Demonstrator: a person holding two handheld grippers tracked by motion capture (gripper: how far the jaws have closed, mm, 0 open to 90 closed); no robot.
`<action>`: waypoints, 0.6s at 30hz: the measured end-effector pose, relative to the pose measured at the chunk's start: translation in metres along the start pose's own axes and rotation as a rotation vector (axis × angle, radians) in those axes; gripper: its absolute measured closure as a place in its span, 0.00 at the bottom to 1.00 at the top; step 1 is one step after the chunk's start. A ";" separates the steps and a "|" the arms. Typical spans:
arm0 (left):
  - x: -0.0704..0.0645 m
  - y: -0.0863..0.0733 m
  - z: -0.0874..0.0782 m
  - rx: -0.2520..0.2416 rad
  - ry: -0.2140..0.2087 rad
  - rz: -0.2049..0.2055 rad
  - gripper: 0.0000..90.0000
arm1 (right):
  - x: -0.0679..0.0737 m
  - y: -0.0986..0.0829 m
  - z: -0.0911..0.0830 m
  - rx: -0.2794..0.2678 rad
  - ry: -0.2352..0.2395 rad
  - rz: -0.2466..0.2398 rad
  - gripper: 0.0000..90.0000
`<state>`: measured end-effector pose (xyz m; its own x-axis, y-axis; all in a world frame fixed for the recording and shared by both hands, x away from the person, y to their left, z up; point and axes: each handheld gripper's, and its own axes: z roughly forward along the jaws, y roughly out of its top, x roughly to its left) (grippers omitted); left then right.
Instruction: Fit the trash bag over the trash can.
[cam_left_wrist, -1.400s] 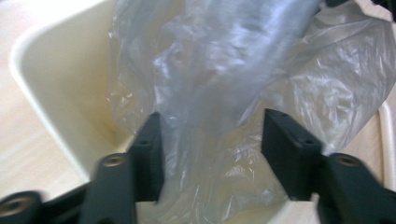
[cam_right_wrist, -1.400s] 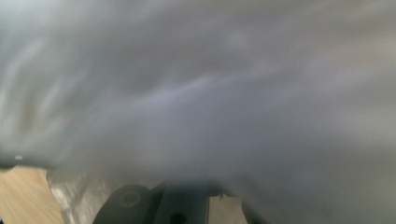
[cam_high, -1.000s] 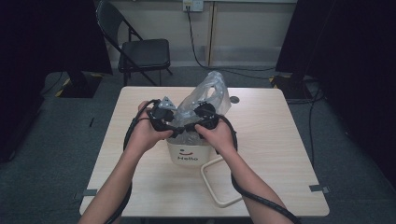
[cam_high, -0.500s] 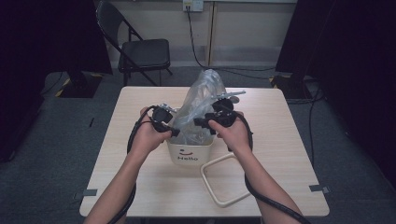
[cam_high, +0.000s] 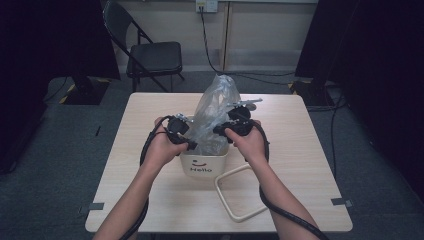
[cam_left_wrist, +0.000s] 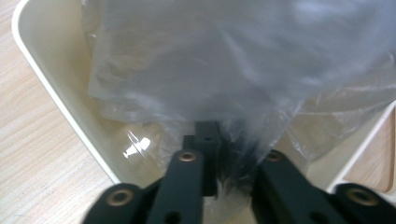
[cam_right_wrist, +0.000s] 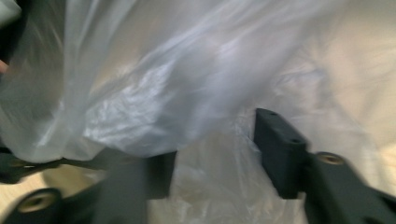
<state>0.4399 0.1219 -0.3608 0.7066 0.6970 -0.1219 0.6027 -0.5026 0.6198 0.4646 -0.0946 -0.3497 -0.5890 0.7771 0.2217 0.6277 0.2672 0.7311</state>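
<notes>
A small white bin (cam_high: 204, 164) marked "Hello" stands in the middle of the table. A clear plastic bag (cam_high: 216, 107) rises out of it, crumpled and upright. My left gripper (cam_high: 191, 144) is at the bin's left rim. In the left gripper view its jaws (cam_left_wrist: 226, 140) are pinched on the bag's film (cam_left_wrist: 210, 60) just inside the bin's wall (cam_left_wrist: 51, 88). My right gripper (cam_high: 221, 131) is at the bag's right side. In the right gripper view its jaws (cam_right_wrist: 217, 144) stand wide apart, with bag film (cam_right_wrist: 163, 84) draped across the gap.
A cream rounded-square ring (cam_high: 227, 205) lies flat on the wooden table (cam_high: 150, 200), just in front and to the right of the bin. A black folding chair (cam_high: 150, 55) stands beyond the far edge. Cables trail from both grippers along the forearms.
Both hands have drawn apart, the right one moving to the right. The bag, which leaned to the right, now stands taller and more upright between the grippers.
</notes>
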 end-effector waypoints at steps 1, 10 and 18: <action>-0.001 0.000 -0.003 -0.028 0.012 0.002 0.81 | 0.000 0.000 0.000 0.000 0.000 0.000 0.70; -0.010 0.017 -0.042 -0.196 0.146 0.100 0.46 | 0.020 -0.003 0.023 0.080 0.113 -0.046 0.98; -0.019 0.029 -0.039 -0.238 0.144 0.127 0.50 | 0.024 -0.006 0.028 0.116 0.119 -0.086 1.00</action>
<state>0.4292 0.1140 -0.3105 0.7006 0.7103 0.0684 0.3973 -0.4680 0.7894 0.4609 -0.0617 -0.3668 -0.6945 0.6778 0.2414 0.6232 0.3989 0.6727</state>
